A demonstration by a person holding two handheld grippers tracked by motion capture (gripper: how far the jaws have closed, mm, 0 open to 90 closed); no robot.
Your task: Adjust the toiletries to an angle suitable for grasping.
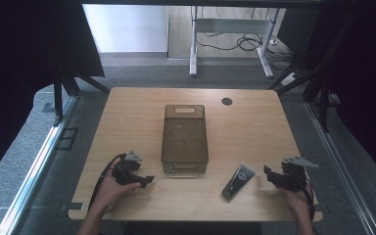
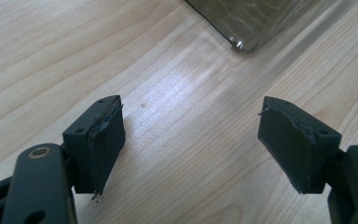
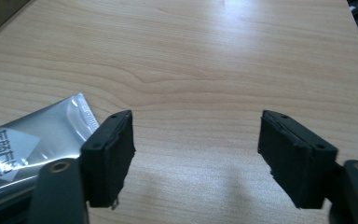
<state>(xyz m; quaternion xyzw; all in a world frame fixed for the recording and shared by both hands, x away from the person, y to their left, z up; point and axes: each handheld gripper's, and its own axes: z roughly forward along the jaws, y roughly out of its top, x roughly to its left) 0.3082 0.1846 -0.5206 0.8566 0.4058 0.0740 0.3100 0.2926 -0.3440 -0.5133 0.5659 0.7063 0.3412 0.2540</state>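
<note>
Both grippers, left (image 1: 144, 180) and right (image 1: 269, 172), are held wide open and empty; the tube (image 1: 238, 180) is flanked by the right for pickup.

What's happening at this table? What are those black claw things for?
A person sits at a wooden table with a hand-held gripper in each hand. Both the left gripper and the right gripper have their jaws open and hold nothing. A silvery tube lies on the table just beside the right gripper, untouched. A see-through dark bin stands in the middle, seemingly empty. Nothing has been picked up yet.
</note>
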